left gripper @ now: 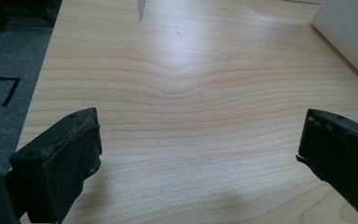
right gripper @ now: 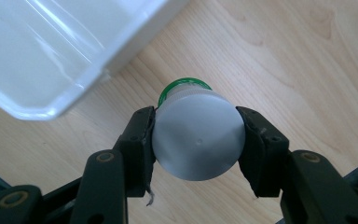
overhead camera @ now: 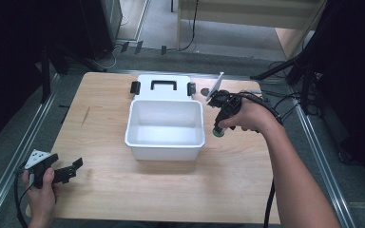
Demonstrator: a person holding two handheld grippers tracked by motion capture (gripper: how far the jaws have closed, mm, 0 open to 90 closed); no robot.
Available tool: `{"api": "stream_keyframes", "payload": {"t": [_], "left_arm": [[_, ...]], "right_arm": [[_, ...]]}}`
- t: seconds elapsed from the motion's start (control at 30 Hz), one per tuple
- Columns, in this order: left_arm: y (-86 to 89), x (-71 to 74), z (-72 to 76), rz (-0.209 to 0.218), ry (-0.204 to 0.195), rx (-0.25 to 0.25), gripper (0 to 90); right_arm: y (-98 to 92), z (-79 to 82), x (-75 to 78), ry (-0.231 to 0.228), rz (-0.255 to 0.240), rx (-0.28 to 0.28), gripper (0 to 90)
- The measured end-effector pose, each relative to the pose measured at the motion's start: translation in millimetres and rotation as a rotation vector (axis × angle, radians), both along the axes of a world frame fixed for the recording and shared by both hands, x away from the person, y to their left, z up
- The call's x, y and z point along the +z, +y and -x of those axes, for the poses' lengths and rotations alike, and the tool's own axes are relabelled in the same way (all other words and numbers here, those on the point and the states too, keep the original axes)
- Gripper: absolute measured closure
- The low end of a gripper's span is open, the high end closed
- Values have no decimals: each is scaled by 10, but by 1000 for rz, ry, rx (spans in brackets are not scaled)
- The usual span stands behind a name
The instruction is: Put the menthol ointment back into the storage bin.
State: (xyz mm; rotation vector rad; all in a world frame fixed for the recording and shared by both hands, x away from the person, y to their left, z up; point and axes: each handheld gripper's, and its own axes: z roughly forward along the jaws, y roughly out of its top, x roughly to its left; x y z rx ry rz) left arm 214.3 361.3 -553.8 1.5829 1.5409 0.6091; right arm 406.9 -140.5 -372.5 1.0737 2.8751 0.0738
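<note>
Beside white bin, right tool gripping bottle (green-banded)

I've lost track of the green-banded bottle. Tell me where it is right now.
The bottle is clamped in the right gripper, just off the right side of the white bin in the high view, above the wooden table.

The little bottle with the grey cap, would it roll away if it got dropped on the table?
Probably yes: the bottle looks round, so on its side it would likely roll on the smooth table. The right gripper pinches its rounded sides, so it might slip. It seems small and probably light.
</note>
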Motion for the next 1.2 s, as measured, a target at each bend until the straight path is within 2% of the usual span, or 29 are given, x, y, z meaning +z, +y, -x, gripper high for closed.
{"api": "stream_keyframes", "payload": {"t": [0.07,0.33,0.53,0.8,1.2], "left_arm": [[0,1,0,1,2,-2,0],[-3,-1,-2,-1,-1,-2,0],[-5,0,-2,1,0,-3,0],[-6,-1,-2,-2,-1,-6,0],[-2,0,-1,-5,1,-9,0]], "right_arm": [[19,-1,31,-5,-2,0,514],[270,-66,358,-29,21,16,514],[452,-60,494,-42,18,43,514],[641,-46,498,-36,13,98,514],[746,-50,392,-37,18,177,514]]}}
